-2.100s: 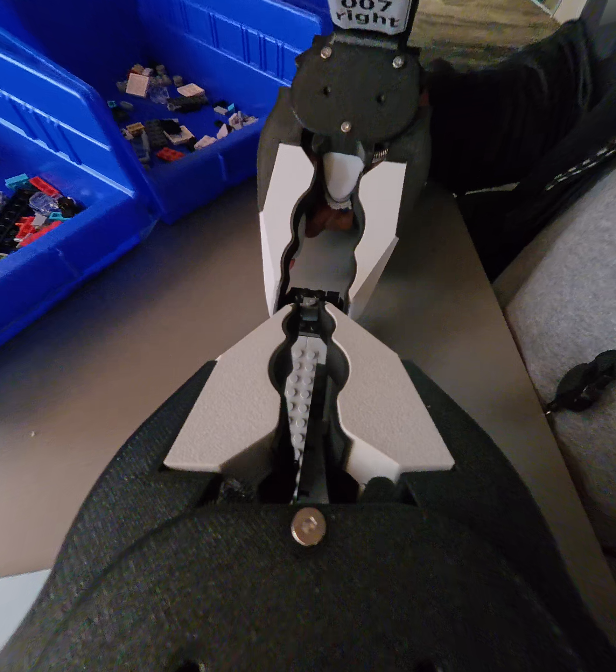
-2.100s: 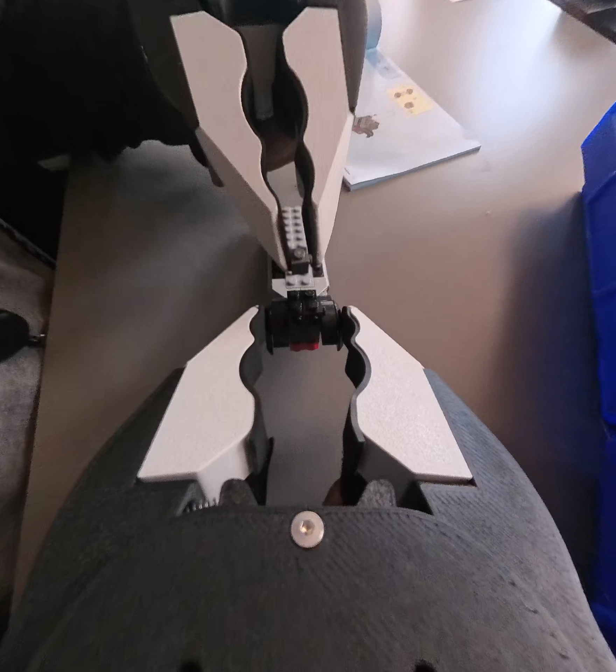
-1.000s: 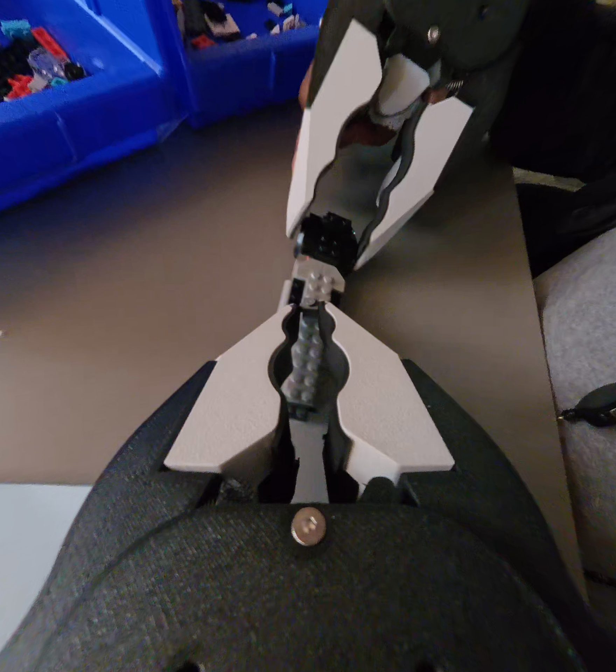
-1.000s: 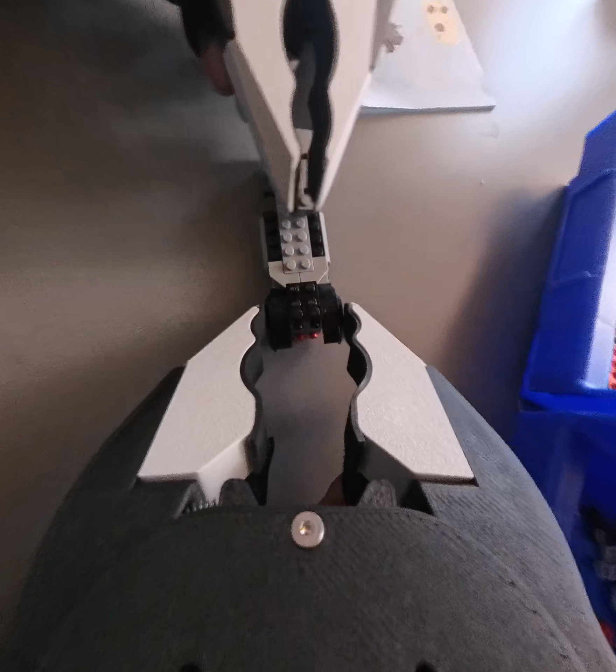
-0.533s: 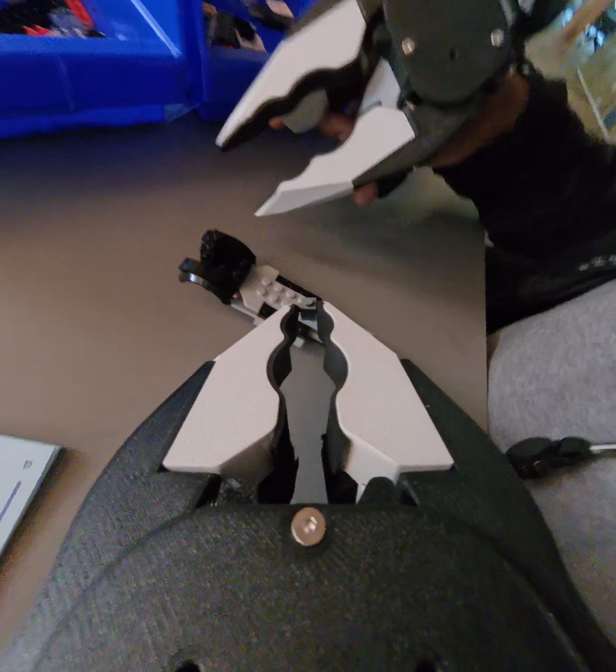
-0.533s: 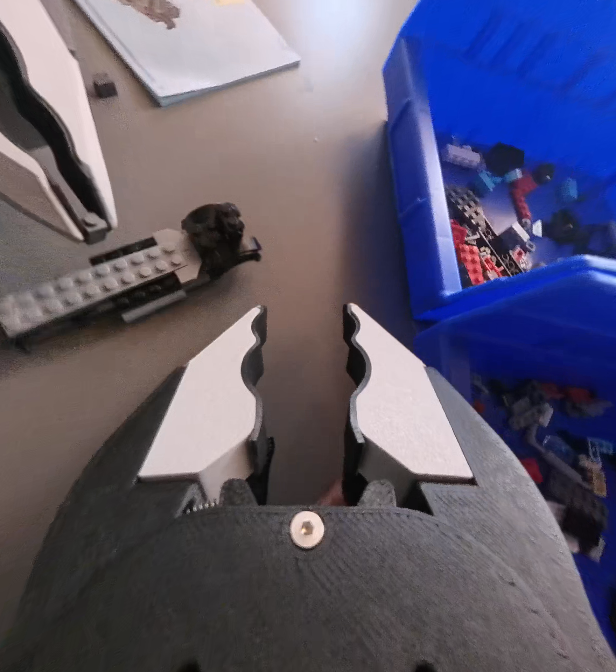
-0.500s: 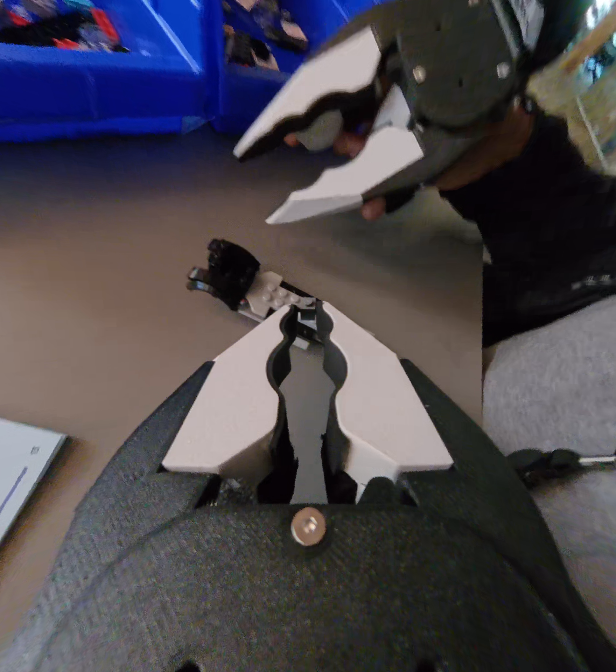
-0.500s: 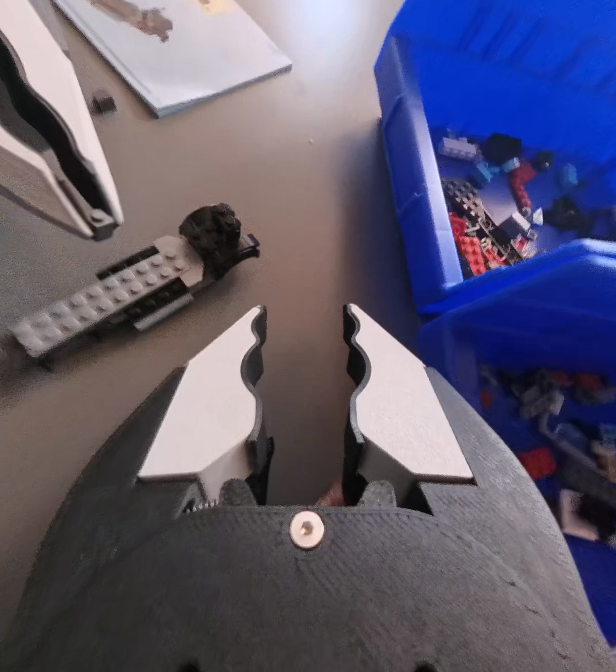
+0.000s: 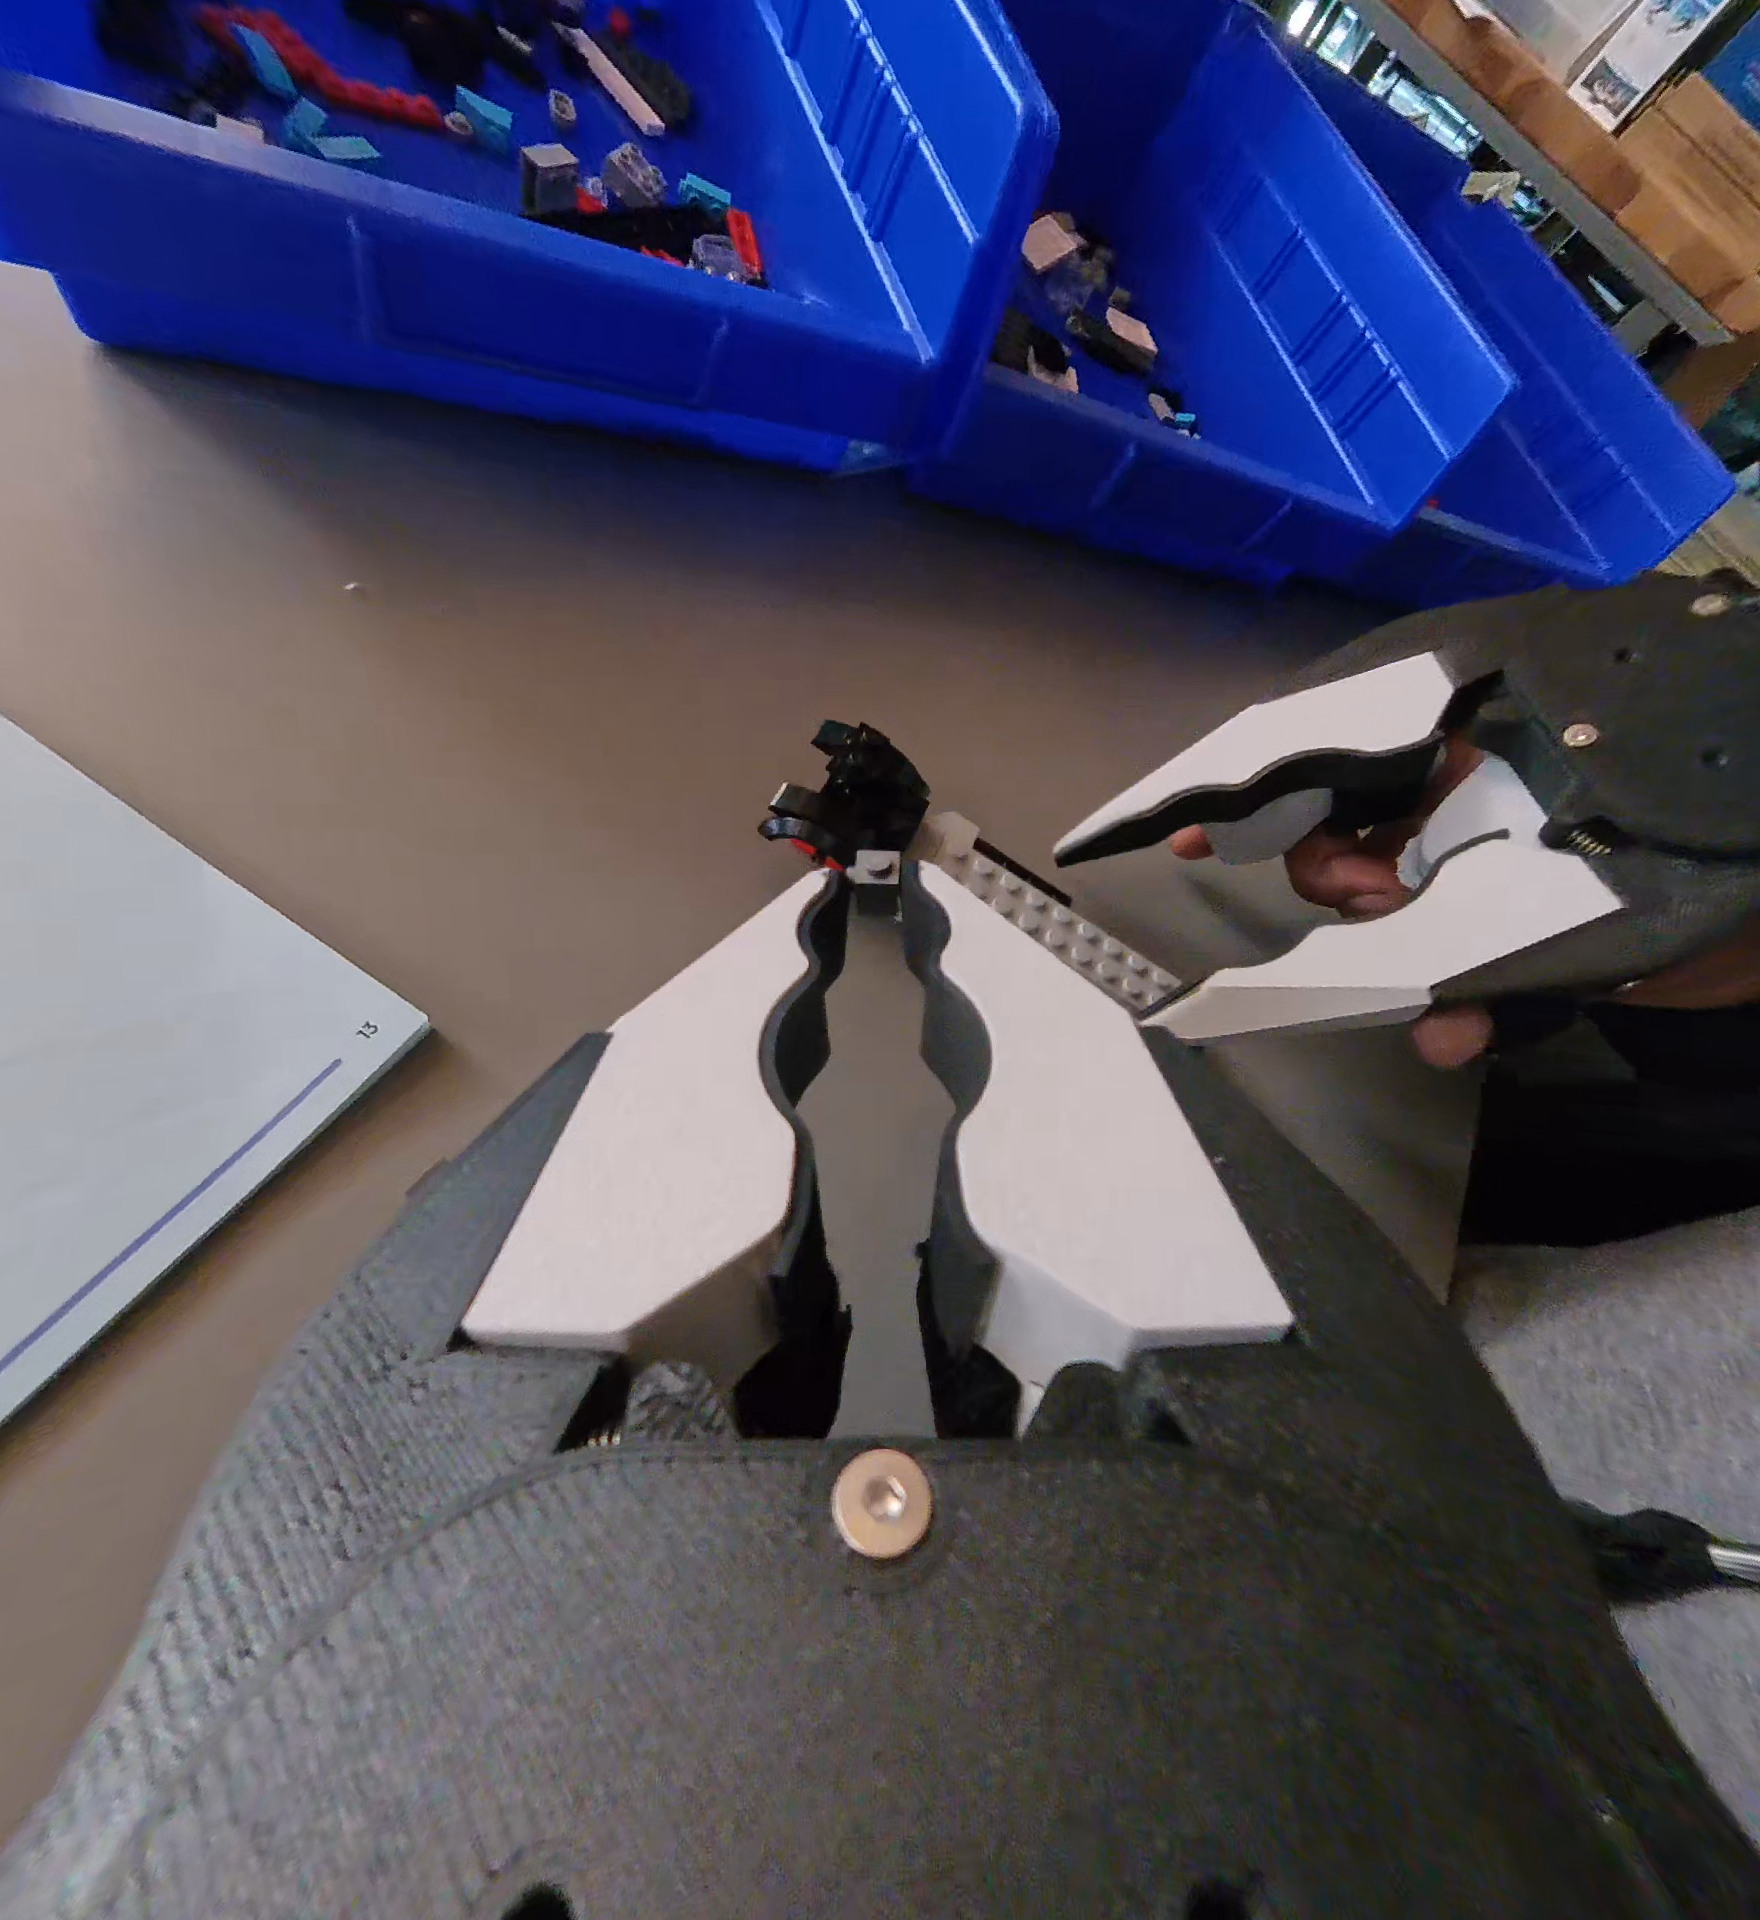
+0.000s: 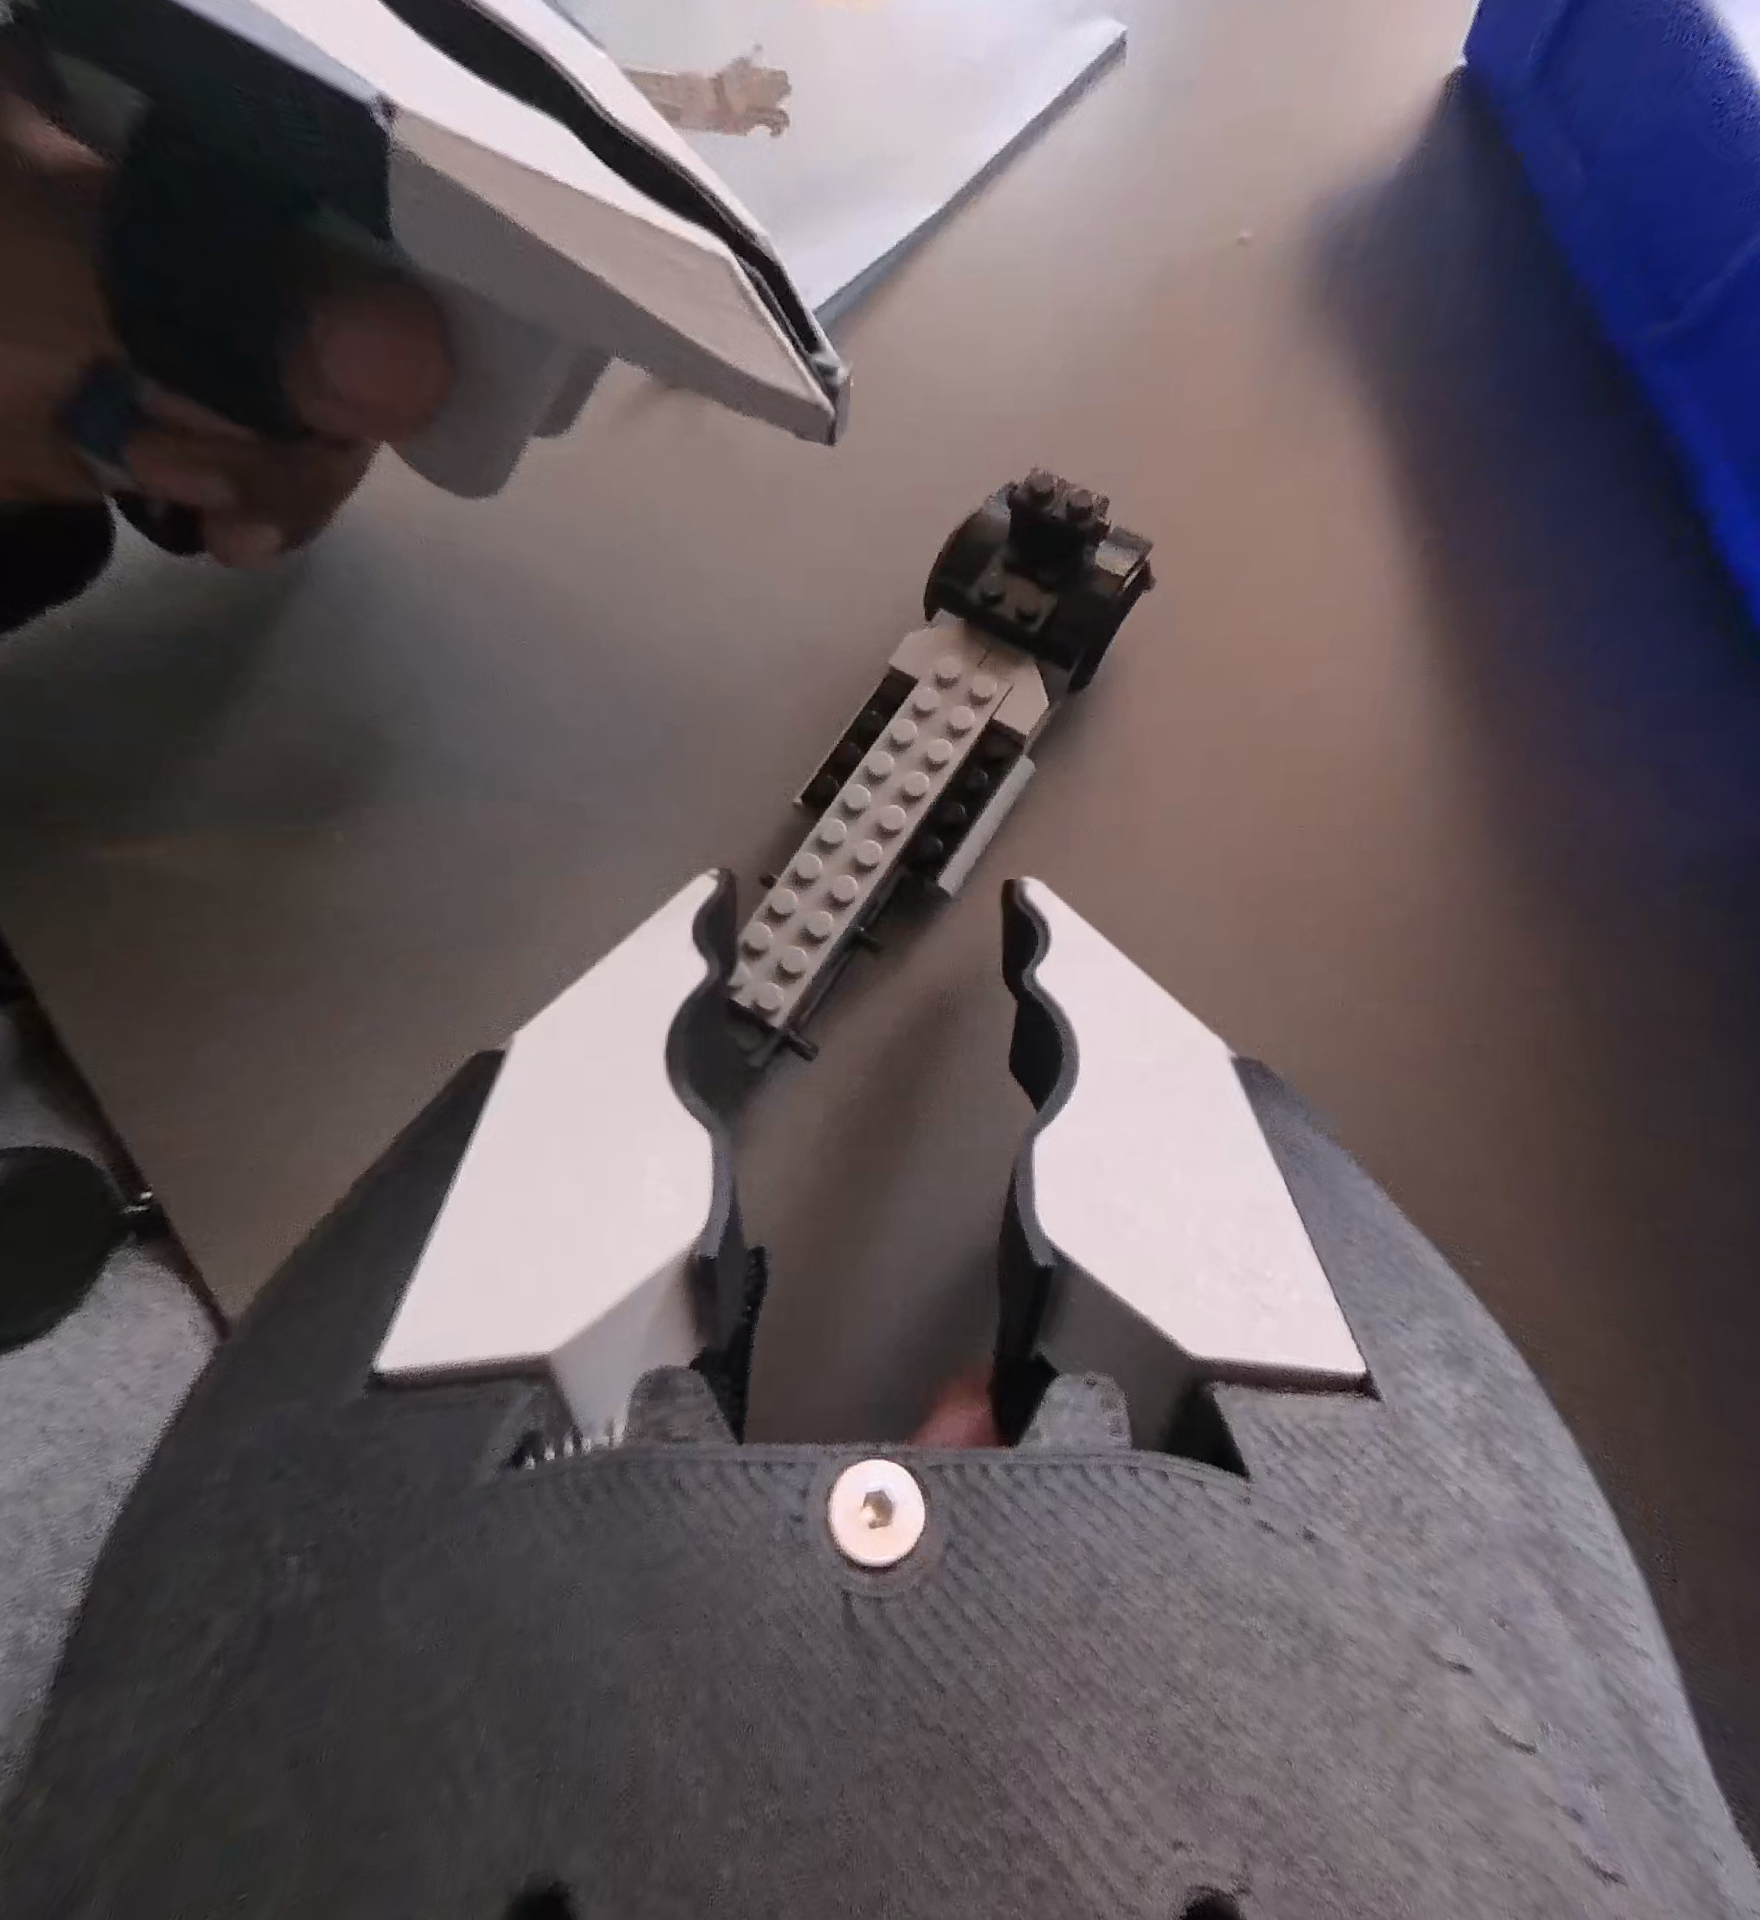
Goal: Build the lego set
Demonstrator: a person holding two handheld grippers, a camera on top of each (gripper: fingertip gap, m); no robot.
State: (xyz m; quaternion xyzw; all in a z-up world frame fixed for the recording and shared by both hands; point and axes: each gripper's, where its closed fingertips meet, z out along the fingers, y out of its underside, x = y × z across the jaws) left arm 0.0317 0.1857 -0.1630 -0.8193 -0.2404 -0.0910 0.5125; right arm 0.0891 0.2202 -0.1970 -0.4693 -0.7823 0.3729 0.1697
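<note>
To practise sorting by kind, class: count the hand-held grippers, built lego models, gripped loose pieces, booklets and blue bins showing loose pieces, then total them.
Hand-held grippers: 2 (left hand-held gripper, right hand-held gripper)
Lego model: 1
Small dark piece, gripped by the left: 1
Booklet: 1
Blue bins showing pieces: 2 (left bin, right bin)
Total: 7

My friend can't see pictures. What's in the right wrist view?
A long grey and black lego model lies on a brown table, its near end just inside the open right tongs. The left tongs hang above to the left, with a booklet behind and a blue bin on the right.
</note>
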